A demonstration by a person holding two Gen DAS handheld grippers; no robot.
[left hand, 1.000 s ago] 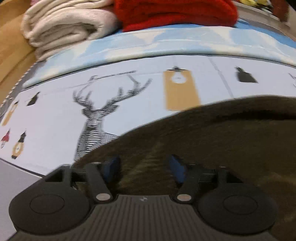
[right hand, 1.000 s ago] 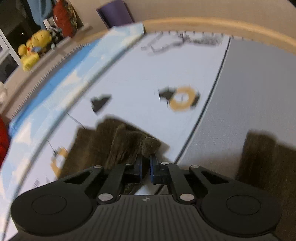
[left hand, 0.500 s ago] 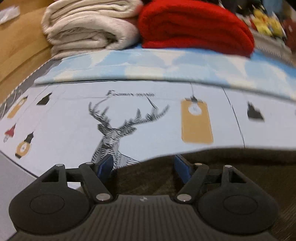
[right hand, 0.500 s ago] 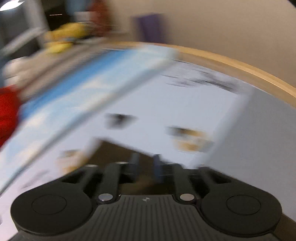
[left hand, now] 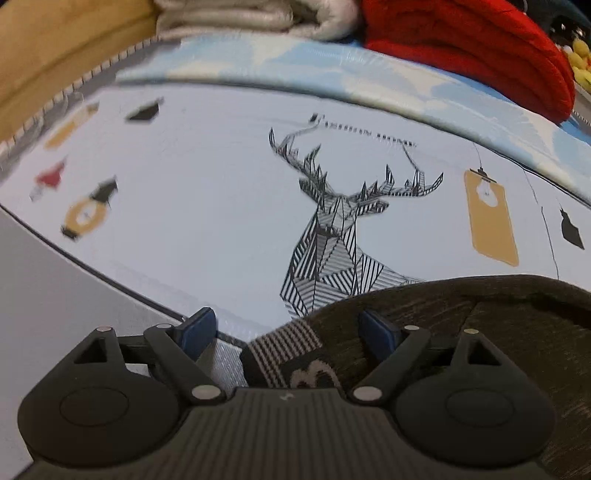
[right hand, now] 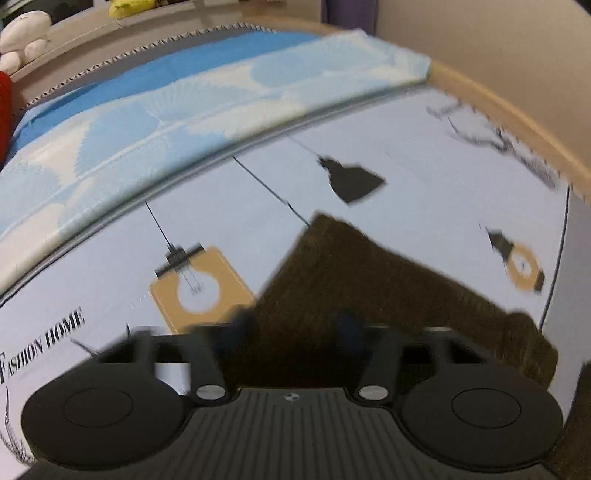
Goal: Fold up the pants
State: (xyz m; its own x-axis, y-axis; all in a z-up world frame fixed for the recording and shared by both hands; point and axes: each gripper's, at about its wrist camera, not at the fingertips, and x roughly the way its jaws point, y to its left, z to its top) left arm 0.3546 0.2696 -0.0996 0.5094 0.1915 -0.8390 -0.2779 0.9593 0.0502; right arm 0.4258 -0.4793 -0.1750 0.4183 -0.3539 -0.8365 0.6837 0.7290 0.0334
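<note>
The dark brown pants (left hand: 480, 332) lie on a printed bed sheet (left hand: 203, 192). In the left wrist view their striped waistband corner (left hand: 284, 347) sits between the open blue pads of my left gripper (left hand: 288, 328), which holds nothing. In the right wrist view a flat brown pant leg (right hand: 369, 280) stretches away from my right gripper (right hand: 291, 328). Its fingers are blurred but spread apart over the cloth, empty.
Folded cream towels (left hand: 258, 18) and a red blanket (left hand: 472, 48) are stacked at the far side on a blue-and-white cover (right hand: 147, 110). A wooden bed frame (right hand: 517, 110) borders the sheet. Plush toys (right hand: 22, 40) sit on a ledge beyond.
My right gripper has opened and let go of the pant leg, which now lies flat. My left gripper has opened wider and swung left along the waistband.
</note>
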